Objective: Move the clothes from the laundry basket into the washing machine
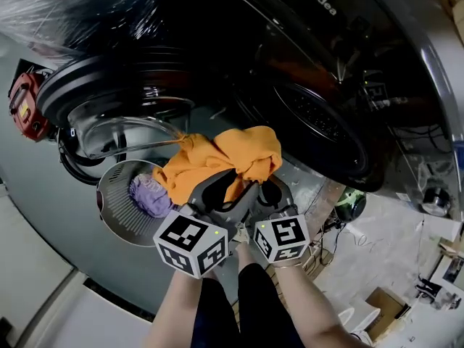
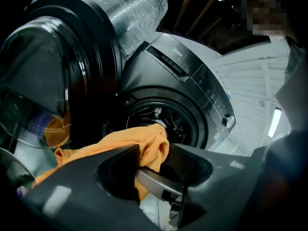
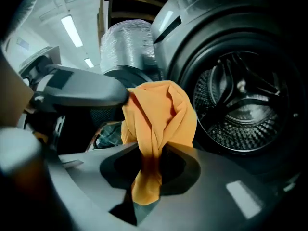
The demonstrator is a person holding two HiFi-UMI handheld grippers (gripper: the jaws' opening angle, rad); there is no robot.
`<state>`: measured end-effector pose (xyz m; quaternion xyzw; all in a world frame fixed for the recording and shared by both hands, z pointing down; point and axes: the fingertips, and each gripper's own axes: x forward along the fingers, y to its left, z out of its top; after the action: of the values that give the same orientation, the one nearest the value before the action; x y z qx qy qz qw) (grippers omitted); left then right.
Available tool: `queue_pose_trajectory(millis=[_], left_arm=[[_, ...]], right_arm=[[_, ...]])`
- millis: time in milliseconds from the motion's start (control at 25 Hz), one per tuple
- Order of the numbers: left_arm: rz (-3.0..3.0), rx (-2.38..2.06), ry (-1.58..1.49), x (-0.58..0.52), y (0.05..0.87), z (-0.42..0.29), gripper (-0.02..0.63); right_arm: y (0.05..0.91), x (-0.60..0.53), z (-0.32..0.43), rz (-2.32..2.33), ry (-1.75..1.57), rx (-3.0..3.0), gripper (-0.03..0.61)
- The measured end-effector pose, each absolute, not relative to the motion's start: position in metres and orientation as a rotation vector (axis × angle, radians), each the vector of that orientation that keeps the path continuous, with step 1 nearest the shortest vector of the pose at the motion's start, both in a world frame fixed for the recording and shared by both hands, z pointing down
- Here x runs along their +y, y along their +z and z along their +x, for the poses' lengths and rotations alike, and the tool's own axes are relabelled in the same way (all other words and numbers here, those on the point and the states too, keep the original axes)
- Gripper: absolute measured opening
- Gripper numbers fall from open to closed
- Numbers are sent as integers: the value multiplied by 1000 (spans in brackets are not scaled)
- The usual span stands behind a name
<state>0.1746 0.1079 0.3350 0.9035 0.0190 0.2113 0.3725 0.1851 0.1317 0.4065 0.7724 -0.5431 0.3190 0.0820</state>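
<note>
Step in hand: carry to the drum. The orange garment [image 1: 221,158] is out of the laundry basket [image 1: 116,209] and held up in front of the washing machine [image 1: 333,114], not yet inside.

The left hand-held gripper [image 1: 221,187] is clamped on a fold of it; the left gripper view shows cloth pinched between the jaws. The right hand-held gripper [image 1: 270,188] grips it too, with cloth bunched through its jaws and a tail hanging below. The two grippers sit just beside each other under the bundle.

In the head view the drum opening [image 3: 240,105] is at about 2 o'clock from the garment. The right gripper view shows no clothes in it. The door [image 1: 109,100] is swung open at 10 o'clock. The basket is at 8 o'clock and holds a purple garment [image 1: 148,194].

Next move, my read: push both grippers forward past the door seal, then release. The hanging tail must clear the rim or it will drape outside.

Surroundings: the pale floor [image 1: 377,252] at 4 o'clock carries cables and cardboard boxes. A foil-wrapped duct [image 2: 139,8] runs above the machine. There is a red thing [image 1: 25,104] at 9 o'clock that I can't identify. Strip lights overhead.
</note>
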Motion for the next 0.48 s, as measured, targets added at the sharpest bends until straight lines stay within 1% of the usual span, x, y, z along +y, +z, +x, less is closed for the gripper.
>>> queue_pose_trajectory(millis=[40,240,480], left_arm=[[2310,41,536,108,339,176,204],[2323,16,612,113,377,178,206],[2356,69,698,135,417,185,206]], right_arm=[[412,138,197,2359,966,-1561,106],[440,159,251,2507,960,-1305,101],[460,165,310,2649,841,-1120,101]])
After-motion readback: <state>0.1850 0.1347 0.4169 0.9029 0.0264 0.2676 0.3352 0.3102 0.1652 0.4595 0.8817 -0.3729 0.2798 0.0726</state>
